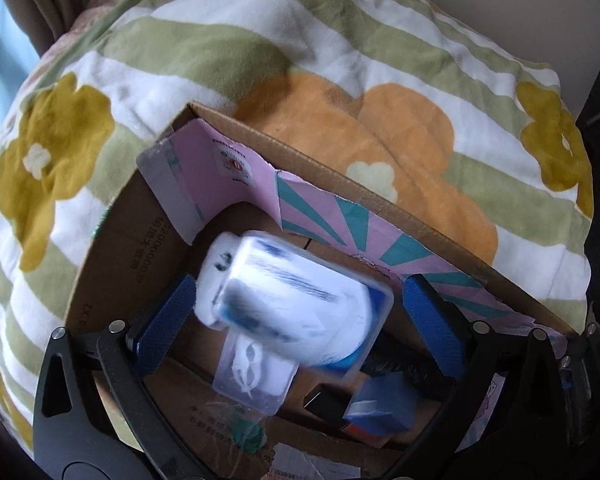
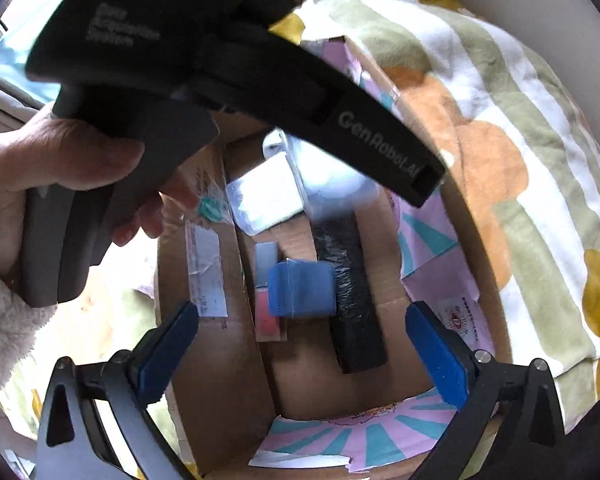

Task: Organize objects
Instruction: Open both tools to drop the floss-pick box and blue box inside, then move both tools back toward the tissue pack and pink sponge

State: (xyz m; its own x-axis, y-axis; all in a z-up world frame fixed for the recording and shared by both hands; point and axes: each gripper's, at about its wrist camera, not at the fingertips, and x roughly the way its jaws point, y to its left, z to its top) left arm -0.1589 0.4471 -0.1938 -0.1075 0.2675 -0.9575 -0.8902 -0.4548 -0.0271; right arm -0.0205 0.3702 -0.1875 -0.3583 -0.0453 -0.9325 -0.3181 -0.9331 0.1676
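An open cardboard box (image 1: 124, 240) with pink and teal flaps lies on a flowered blanket. My left gripper (image 1: 300, 312) is open over the box; a white and blue plastic package (image 1: 296, 292), blurred, sits between its wide-apart blue pads without clear contact. Below it lie a small clear packet (image 1: 256, 376), a blue box (image 1: 384, 400) and a black bar (image 1: 396, 364). My right gripper (image 2: 302, 344) is open and empty above the box (image 2: 216, 360), over the blue box (image 2: 302, 288), the black bar (image 2: 350, 300) and a pink tube (image 2: 269, 300). The white package (image 2: 332, 184) is partly hidden by the left gripper's body.
The flowered blanket (image 1: 260, 44) surrounds the box on all sides and also shows in the right wrist view (image 2: 520, 120). The person's hand (image 2: 52, 168) holds the left gripper's black handle (image 2: 236, 60), which crosses the upper part of the right wrist view. A window lies at far left.
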